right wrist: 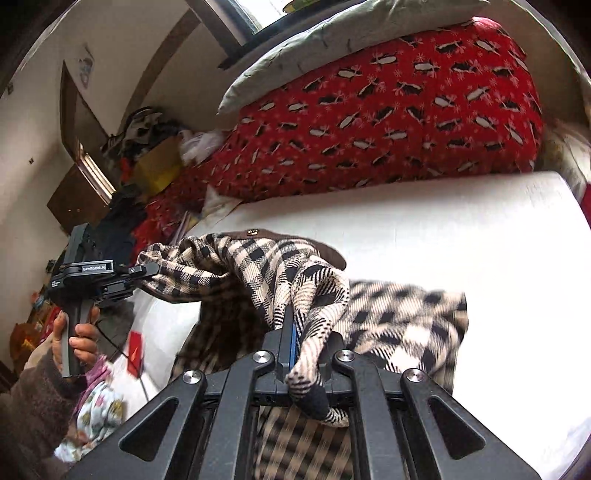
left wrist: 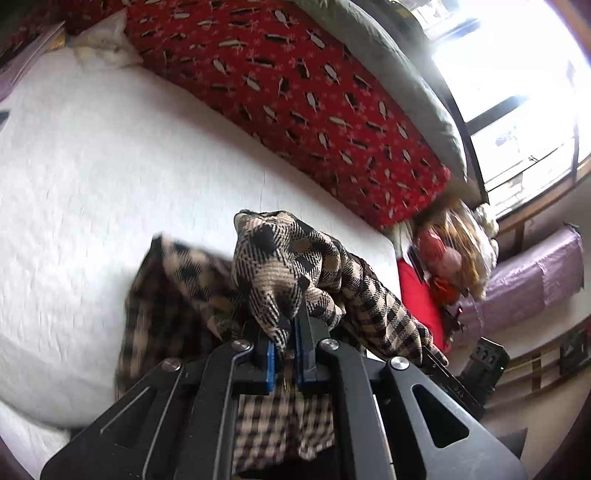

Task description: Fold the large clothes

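checked woven garment (left wrist: 280,266), beige and black with a brown collar and a brass snap, hangs bunched above the white quilted bed (left wrist: 92,166). left gripper (left wrist: 286,332) and right gripper (right wrist: 295,343) each pinch a fold tight. "genrobot.ai" is printed on the left gripper at 9 o'clock in the right wrist view; red penguin-print blanket (right wrist: 388,110) at 12.

My left tool (left wrist: 286,328) and my right tool (right wrist: 295,332) each pinch a bunch of the garment (right wrist: 280,266), which stretches between them above the bed (right wrist: 443,229) and hangs down onto it. Behind the garment, along the far side of the bed, lies a folded blanket (left wrist: 295,92), with a pillow (right wrist: 332,33) on top of it. My left hand (right wrist: 77,339) is left of the bed.
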`<move>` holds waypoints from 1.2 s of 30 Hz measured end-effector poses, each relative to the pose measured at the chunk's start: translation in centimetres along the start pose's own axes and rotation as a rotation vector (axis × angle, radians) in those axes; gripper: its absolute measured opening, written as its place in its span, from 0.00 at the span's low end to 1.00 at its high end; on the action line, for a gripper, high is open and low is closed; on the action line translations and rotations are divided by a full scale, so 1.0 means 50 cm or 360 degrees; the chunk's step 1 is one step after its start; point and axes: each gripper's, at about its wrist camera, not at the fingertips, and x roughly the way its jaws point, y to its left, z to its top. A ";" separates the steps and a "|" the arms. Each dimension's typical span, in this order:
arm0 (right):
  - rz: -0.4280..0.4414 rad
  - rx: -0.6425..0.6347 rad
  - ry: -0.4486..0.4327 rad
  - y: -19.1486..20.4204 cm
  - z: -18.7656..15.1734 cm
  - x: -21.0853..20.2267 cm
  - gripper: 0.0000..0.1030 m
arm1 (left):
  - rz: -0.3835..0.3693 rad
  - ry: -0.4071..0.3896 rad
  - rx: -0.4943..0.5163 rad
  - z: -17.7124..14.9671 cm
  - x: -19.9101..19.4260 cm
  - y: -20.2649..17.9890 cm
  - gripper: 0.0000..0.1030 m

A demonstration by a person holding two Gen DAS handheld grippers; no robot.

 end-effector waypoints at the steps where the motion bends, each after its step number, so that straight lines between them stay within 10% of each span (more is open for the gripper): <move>1: 0.0006 -0.0003 0.0007 0.003 -0.018 -0.009 0.05 | -0.0005 0.0016 0.0004 -0.019 -0.005 0.005 0.05; 19: -0.0251 0.0153 0.0649 -0.065 -0.322 0.041 0.09 | 0.0077 0.0460 -0.0300 -0.274 0.042 0.214 0.07; 23: -0.0264 0.0154 0.0580 -0.055 -0.303 0.009 0.22 | 0.0025 0.0465 -0.0149 -0.275 0.003 0.180 0.12; 27: -0.0214 0.0115 0.0449 -0.039 -0.277 -0.045 0.38 | -0.0054 0.0453 -0.0018 -0.276 -0.035 0.142 0.42; 36: -0.0111 0.0017 0.0419 0.025 -0.255 0.011 0.53 | -0.0012 0.0397 -0.0023 -0.239 -0.010 0.151 0.54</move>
